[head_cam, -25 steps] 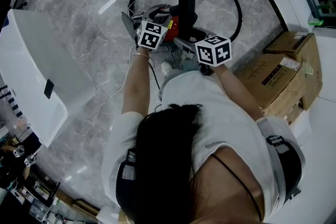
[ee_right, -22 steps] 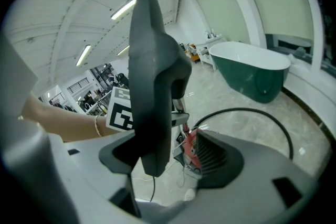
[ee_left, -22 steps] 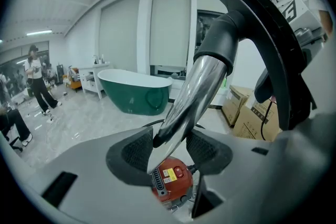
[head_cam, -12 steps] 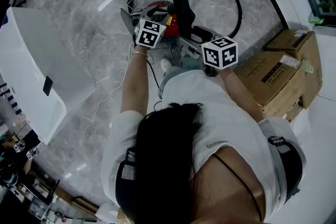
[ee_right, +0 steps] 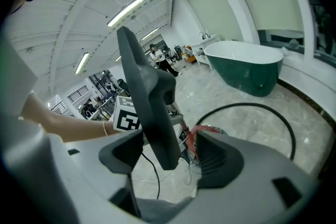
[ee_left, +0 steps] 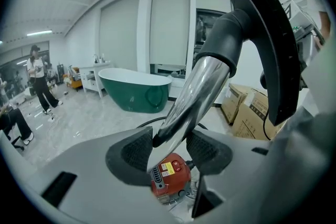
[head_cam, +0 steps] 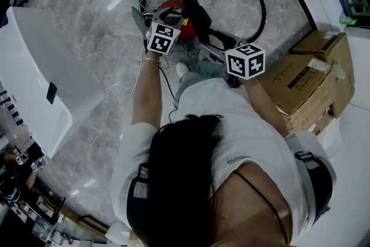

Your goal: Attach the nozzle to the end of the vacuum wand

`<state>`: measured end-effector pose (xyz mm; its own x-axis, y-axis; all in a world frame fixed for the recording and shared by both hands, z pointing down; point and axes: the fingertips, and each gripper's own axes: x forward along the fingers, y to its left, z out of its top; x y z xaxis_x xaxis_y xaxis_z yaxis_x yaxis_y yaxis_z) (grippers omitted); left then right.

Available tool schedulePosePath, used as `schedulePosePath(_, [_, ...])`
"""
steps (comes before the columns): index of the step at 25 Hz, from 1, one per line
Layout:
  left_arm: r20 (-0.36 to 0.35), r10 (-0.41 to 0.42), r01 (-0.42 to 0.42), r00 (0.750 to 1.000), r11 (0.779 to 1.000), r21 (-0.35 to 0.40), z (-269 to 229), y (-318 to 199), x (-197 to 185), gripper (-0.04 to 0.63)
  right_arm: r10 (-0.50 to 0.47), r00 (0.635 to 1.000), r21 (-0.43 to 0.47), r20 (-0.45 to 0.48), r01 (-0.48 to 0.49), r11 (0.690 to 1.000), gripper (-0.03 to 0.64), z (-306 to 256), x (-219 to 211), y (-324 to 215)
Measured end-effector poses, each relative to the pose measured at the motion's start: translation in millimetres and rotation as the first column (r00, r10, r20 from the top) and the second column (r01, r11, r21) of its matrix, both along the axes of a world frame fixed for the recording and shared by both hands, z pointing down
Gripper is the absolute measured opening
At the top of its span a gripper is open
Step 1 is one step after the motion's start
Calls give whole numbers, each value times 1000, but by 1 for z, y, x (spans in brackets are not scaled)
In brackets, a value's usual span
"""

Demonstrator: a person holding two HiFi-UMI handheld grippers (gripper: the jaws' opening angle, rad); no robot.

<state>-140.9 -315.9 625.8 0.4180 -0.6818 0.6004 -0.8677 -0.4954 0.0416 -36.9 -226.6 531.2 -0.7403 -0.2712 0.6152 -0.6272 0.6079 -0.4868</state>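
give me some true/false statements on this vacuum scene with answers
1. The left gripper grips the chrome wand. True.
2. The right gripper holds a red nozzle. False: the nozzle is black.
3. The nozzle is already on the wand. False: they are apart, each in its own gripper.
4. Cardboard boxes stand at the person's right. True.

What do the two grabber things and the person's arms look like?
The left gripper and right gripper are pale grey plastic, each with two dark textured pads and a white cube with black square markers. The person wears a white short-sleeved T-shirt and a thin bracelet on the left wrist.
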Motion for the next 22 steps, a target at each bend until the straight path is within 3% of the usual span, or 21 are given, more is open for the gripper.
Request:
schedulePosePath(5, [9,11,-11,1000,1000,3,2,5,2,196,-25,998,-14,66,26,1000,308,-11,0,7])
schedulePosePath(13, [5,5,-5,1000,1000,6,4,14,1,196,51,983,36,175,-58,998,307,-50,-3,-6])
schedulePosePath(18, [-15,0,0,1000,1000,10,3,15,0,198,114,951,40,286,-130,991,307,-72,-9,-17])
schedulePosePath(22, [-19,-5,6,1000,1000,24,1,16,1,198,112,949,66,296,-137,988,307,-81,-9,-20])
